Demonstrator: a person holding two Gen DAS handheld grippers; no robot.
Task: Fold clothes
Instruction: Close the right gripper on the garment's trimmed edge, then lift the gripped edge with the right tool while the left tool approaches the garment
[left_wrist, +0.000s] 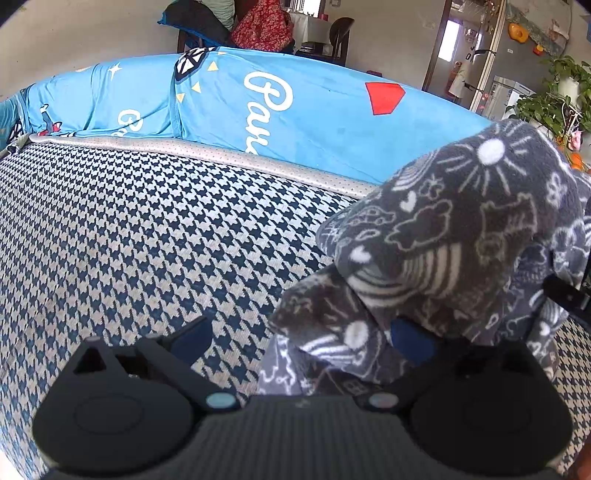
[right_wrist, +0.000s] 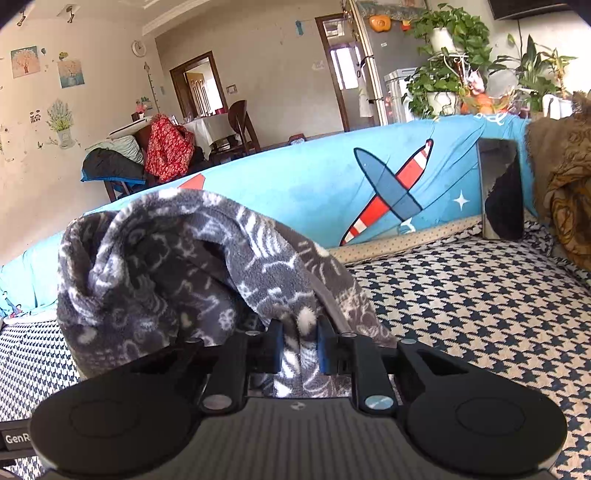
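R gripper (right_wrist: 299, 341) clamped on grey fleece garment (right_wrist: 192, 273) edge, lifting it off houndstooth sofa seat (right_wrist: 461, 302) for folding; L gripper (left_wrist: 301, 339) spread wide, grasping nothing.

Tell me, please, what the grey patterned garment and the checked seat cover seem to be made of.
Grey garment: probably fleece, matt and fuzzy; its surface looks napped and its folds are thick and soft. Checked seat cover: seems a woven textile, flat and matt; the houndstooth pattern looks woven in, though the fibre cannot be told.
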